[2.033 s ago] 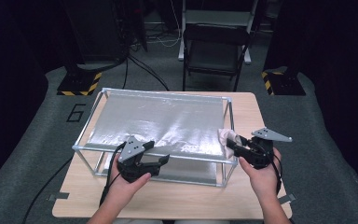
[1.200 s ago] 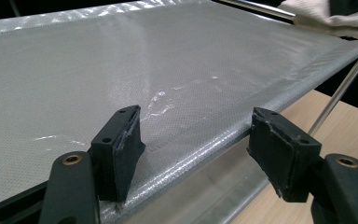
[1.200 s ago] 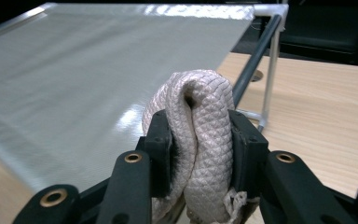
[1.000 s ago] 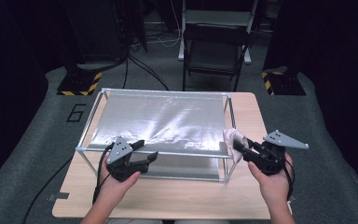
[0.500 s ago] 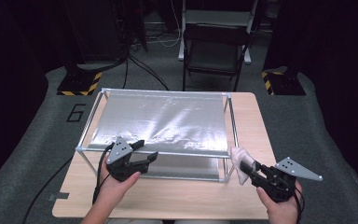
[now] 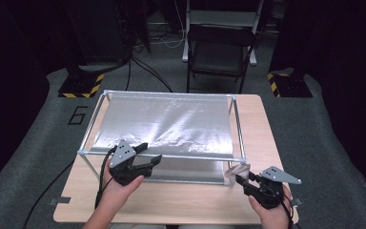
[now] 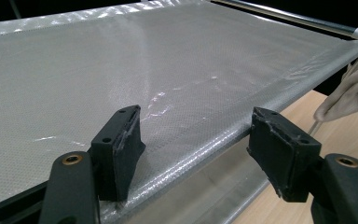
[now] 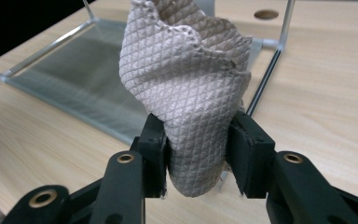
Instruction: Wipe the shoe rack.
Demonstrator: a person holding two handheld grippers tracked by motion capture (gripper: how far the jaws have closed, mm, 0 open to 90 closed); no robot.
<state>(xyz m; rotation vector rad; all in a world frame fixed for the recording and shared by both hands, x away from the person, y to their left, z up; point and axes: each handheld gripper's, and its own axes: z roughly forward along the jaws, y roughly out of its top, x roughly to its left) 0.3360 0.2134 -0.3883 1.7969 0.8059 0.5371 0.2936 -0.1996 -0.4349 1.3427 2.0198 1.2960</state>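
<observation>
At the left of the table, my left gripper (image 6: 148, 154) hangs at the near rail of the metal frame (image 6: 93, 126), its jaws spread wide with one pad above the silvery mesh sheet (image 7: 135, 70) and the other out past the sheet's edge, pressing on nothing. The sheet is stretched flat across the top of the frame, which stands on the wooden table (image 6: 262, 119). Moving right, my right gripper (image 6: 237, 178) sits low beside the frame's near right corner post, and its jaws have just been opening a little, yet the pads remain pressed on both sides of a crumpled beige cloth (image 8: 186, 88) with a quilted diamond weave. The cloth stands bunched up from the jaws, just beside that corner and above the tabletop. I judge the work in hand to be bringing the cloth down beside the frame, either to set it on the table or to wipe the lower part. The next move calls for a steady approach that keeps clear of the thin post, then a full release or a firm press, while my left side keeps out of the sheet. As for writing, a large figure 6 (image 6: 77, 115) is marked on the grey floor left of the table; I can read no brand or label on the cloth, frame or grippers.
</observation>
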